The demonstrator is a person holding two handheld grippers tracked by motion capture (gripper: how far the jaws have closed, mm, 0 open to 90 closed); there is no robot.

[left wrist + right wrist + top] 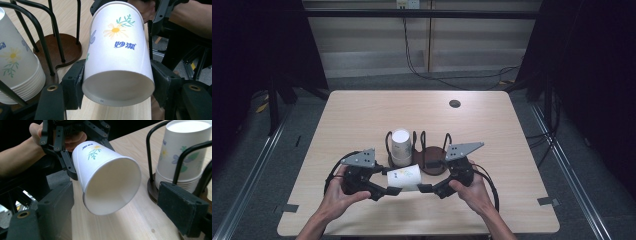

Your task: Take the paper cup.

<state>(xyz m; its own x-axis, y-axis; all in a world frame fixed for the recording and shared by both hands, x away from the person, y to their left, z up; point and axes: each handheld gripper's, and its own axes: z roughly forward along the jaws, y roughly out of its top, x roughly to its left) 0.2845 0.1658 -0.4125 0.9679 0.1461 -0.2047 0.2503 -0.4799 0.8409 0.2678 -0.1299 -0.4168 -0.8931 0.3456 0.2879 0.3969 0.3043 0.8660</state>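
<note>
A white paper cup [406, 176] with a flower print lies on its side in the air between my two grippers, just in front of the cup holder. My left gripper [393, 190] is shut on its base end, and in the left gripper view both jaws press the cup [117, 57] near its bottom. The cup's open mouth [110, 187] faces my right gripper [120, 205], which is open with a jaw standing apart on each side of the rim. A stack of matching cups [401, 145] stands upside down in the wire holder [432, 162].
The holder's dark wooden base [62, 47] and black wire loops [152, 152] stand just behind the grippers at mid-table. A round grommet hole [455, 103] sits at the table's far right. The table's front edge [412, 232] is close to the person's hands.
</note>
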